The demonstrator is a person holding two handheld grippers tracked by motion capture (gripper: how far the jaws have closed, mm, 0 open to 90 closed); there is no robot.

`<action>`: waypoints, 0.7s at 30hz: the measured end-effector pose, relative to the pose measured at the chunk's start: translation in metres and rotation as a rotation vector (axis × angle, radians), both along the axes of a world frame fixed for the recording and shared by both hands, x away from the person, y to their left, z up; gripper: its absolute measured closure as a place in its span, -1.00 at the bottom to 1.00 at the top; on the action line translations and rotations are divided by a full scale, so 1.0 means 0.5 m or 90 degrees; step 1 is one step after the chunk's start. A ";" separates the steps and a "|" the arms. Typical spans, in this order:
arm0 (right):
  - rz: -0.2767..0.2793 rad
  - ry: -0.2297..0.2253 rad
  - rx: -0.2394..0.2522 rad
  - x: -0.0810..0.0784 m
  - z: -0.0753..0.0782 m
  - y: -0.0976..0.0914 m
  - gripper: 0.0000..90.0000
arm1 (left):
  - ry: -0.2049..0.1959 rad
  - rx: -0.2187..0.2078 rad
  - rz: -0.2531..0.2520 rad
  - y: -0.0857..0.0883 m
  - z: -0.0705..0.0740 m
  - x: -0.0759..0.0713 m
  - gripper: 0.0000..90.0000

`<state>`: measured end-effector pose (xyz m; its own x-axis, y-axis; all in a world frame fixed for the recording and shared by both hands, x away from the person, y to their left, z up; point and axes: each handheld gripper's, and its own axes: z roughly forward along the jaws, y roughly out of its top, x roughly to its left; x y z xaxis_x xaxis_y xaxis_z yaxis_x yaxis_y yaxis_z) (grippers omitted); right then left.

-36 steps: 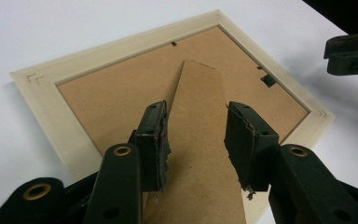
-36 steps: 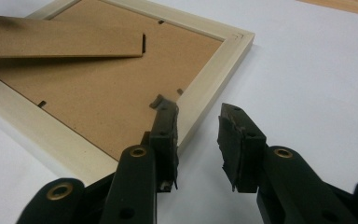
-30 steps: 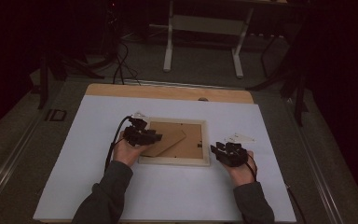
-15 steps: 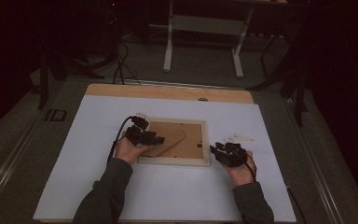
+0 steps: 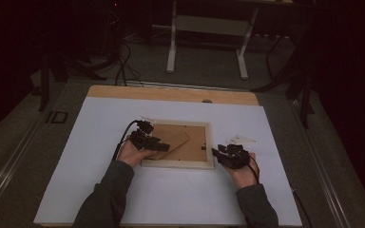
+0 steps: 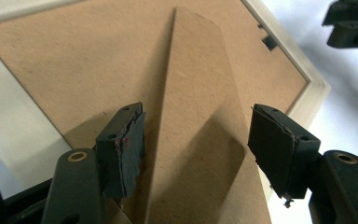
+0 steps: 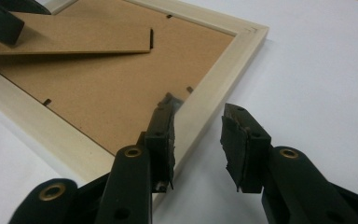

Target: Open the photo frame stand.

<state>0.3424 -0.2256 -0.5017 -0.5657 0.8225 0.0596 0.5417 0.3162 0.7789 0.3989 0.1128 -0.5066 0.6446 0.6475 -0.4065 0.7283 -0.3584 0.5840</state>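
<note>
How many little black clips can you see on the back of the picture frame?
3 in the right gripper view: one by the far rail, one by the near left rail, one by the right rail beside the right gripper. The raised stand may hide more.
</note>
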 end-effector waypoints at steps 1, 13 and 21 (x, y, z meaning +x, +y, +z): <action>0.004 0.002 -0.003 0.004 -0.002 0.005 0.41 | 0.003 0.003 -0.005 -0.001 0.000 -0.001 -0.18; 0.010 0.009 -0.004 0.023 -0.003 0.014 0.40 | 0.018 0.011 -0.016 -0.004 -0.006 -0.003 -0.23; 0.010 0.010 0.000 0.031 0.004 0.014 0.40 | 0.014 0.016 -0.015 -0.004 -0.005 -0.008 -0.20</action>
